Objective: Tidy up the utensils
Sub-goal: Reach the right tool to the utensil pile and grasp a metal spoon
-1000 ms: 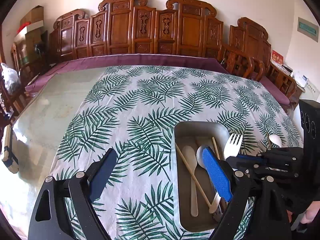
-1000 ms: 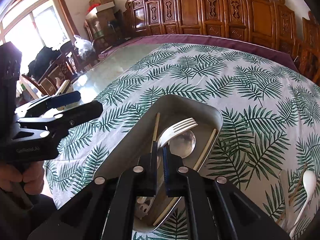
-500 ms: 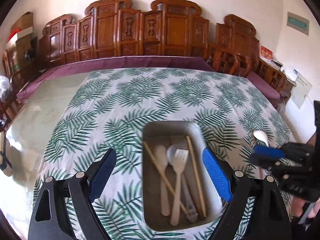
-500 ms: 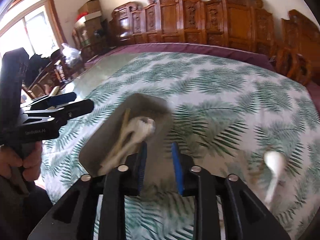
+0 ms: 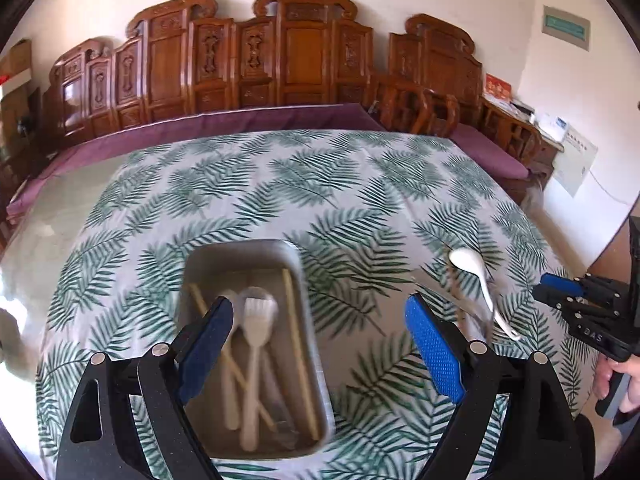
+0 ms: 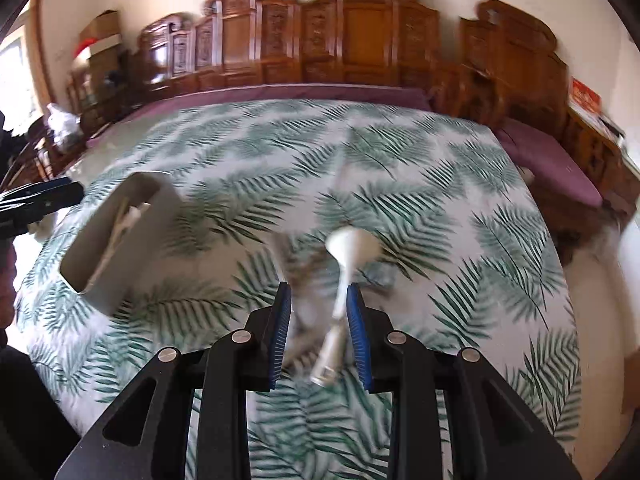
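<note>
A grey metal tray (image 5: 240,246) lies on the leaf-print cloth and holds a white fork (image 5: 259,312), a spoon and chopsticks (image 5: 298,344). My left gripper (image 5: 320,320) hangs over the tray's right half, open wide with nothing between its fingers. To the right, a white spoon (image 5: 474,270) lies on the cloth over some blurred, thin utensils (image 5: 460,304). My right gripper (image 6: 319,306) hovers above that white spoon (image 6: 348,250). Its jaws stand partly open, and the spoon's handle shows in the gap with no pad pressing on it. The tray (image 6: 148,240) sits off to its left.
The leaf-print cloth (image 5: 320,184) covers a large glass-topped table, with bare glass at the left. Carved wooden chairs (image 5: 304,64) line the far side. A hand (image 5: 624,376) holds the right gripper's handle at the table's right edge.
The right gripper let the white fork go into the tray, opened part way and swung right to the white spoon. The left gripper drifted right, staying open.
</note>
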Tool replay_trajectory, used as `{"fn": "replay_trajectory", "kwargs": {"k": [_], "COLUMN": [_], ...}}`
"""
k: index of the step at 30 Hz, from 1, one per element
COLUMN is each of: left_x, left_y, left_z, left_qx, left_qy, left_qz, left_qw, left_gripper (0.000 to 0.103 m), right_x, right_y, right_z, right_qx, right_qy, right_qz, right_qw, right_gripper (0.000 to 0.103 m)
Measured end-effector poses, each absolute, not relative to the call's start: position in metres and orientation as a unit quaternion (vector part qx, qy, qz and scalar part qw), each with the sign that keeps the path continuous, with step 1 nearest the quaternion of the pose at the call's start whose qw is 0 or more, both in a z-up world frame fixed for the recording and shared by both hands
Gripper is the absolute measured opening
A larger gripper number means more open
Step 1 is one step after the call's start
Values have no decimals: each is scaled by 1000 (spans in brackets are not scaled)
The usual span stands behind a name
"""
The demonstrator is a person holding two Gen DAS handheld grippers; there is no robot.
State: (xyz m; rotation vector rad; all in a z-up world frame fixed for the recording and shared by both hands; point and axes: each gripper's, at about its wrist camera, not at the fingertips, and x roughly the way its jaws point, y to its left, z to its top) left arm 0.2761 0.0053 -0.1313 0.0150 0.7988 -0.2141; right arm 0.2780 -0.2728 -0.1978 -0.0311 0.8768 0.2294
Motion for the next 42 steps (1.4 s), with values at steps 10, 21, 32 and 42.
{"fn": "replay_trajectory", "kwargs": {"k": [10,21,32,42], "left_x": [270,272,272,273], "left_y": [-48,-76,-82,-94], "left_z": [-150,-175,-183,-193], "left_qx": [41,62,67,68], "left_qy": [390,414,421,426], "left_qz": [-131,-133,-135,-148], "left_qw": [910,899,894,890], "left_gripper": [84,84,84,84], "right_x": [293,328,334,314], "right_y": [-279,-282,-298,-296], "right_z": [-242,-273,-277,-248], "right_qx": [47,120,177,186], "right_qy": [454,486,489,463], "right_qz": [101,89,78,124], "right_qw": [884,861,850,858], "right_gripper": [43,43,10,2]}}
